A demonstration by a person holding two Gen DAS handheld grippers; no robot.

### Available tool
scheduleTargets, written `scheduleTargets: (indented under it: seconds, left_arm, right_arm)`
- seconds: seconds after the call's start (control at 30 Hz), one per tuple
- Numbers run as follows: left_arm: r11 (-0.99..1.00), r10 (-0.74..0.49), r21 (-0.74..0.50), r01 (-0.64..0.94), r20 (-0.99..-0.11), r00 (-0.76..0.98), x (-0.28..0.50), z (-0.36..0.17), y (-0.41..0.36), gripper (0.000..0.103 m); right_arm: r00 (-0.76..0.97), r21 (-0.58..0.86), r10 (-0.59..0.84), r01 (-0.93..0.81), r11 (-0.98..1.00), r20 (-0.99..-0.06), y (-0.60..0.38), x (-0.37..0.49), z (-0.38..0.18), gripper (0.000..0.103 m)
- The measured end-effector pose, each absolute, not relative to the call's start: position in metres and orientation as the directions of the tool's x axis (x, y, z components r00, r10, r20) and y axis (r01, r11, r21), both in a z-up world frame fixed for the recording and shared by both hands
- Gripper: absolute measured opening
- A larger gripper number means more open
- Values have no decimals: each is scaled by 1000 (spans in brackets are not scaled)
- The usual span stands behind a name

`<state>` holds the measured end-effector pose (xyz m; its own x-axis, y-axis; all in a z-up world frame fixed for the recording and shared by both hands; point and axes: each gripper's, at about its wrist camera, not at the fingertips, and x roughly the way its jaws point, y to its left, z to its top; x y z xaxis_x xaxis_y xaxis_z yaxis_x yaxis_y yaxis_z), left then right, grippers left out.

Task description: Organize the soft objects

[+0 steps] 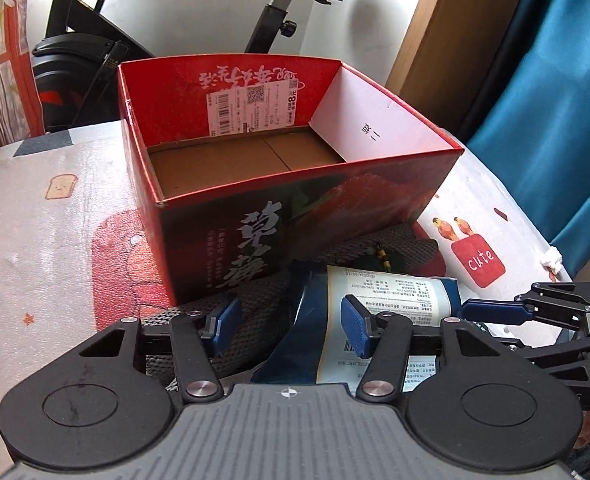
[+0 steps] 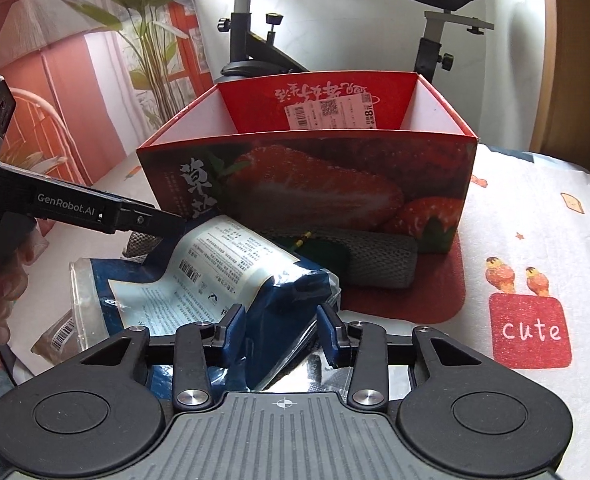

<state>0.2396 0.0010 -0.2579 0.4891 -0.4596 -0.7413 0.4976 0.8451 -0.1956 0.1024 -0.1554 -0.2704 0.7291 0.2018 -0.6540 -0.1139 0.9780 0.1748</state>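
**Left wrist and right wrist views: blue packet gripped in front of the red box**

Left wrist view first: the left hand-held gripper (image 1: 291,326) is released, its blue pads spread wide over the blue packet (image 1: 379,300) and a grey knitted roll (image 1: 255,300) on the bench (image 1: 35,248). Neither pad presses on anything. Just behind stands the red box (image 1: 295,216), open-topped, its cardboard floor bare. The right hand-held gripper (image 1: 491,308) comes in from the right, meeting the packet's edge.

Right wrist view: the right hand-held gripper (image 2: 283,332) is clenched on the near end of the blue packet (image 2: 231,276), the wrapper bunched between its pads. The grey knitted roll (image 2: 375,260) lies between the packet and the red box (image 2: 307,184), touching the box's front wall. The left tool reaches in above the packet's far end.

Judging from this, the step is lifting the packet into the box. Doing it well probably means raising it high enough to clear the front wall and the roll, supporting the sagging far end with the left tool, since the slick film may slip.
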Motion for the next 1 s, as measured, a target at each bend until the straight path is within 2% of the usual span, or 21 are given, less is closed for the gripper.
scheduleTargets:
  seconds: [0.33, 0.5, 0.8, 1.0]
  left_arm:
    - [820, -521, -302, 485, -744, 419, 239, -275, -4, 54]
    - [816, -508, -273, 509, -759, 407, 232, -277, -13, 53]
    - [819, -494, -250, 516, -765, 413, 223, -269, -15, 36]
    - [818, -500, -222, 532, -731, 465, 209, -246, -15, 34]
  right_arm:
    - [712, 177, 202, -110, 978, -672, -165, 112, -273, 37]
    - [701, 194, 211, -106, 975, -682, -167, 115, -275, 37]
    - [693, 202, 227, -119, 972, -684, -165, 113, -276, 36]
    - [724, 163, 226, -157, 974, -652, -162, 108, -260, 35]
